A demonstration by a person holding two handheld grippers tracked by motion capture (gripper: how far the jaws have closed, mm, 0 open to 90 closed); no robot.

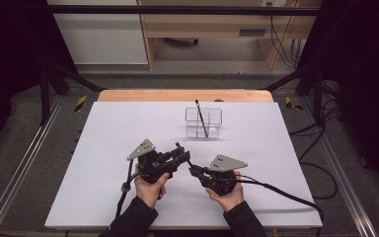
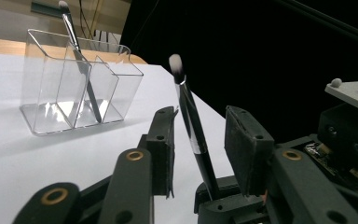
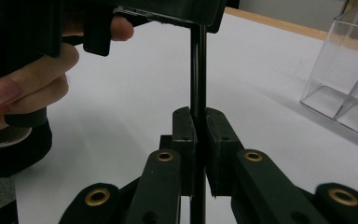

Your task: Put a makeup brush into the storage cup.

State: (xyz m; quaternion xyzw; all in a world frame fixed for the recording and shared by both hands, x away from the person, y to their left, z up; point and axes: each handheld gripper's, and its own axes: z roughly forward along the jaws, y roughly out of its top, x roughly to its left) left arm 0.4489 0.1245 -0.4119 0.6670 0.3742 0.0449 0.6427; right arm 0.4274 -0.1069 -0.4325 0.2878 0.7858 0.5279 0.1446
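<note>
A black-handled makeup brush [image 2: 193, 126] with a white tip stands between the two grippers. My right gripper [image 3: 199, 116] is shut on the lower handle of the brush [image 3: 198, 65]. My left gripper [image 2: 200, 116] has its jaws on either side of the upper handle, with a gap on each side, so it is open. Both grippers meet near the table's front middle, the left gripper [image 1: 182, 157] just left of the right gripper [image 1: 193, 171]. A clear divided organiser [image 1: 214, 114] stands behind them, with a second brush [image 1: 201, 117] leaning in it.
The white table top [image 1: 103, 148] stretches wide to the left and right of the hands. The organiser [image 2: 42, 93] is beyond the left gripper's jaws, and its corner [image 3: 349, 79] shows at the right gripper view's right edge. A person's hand [image 3: 23, 84] grips the left gripper.
</note>
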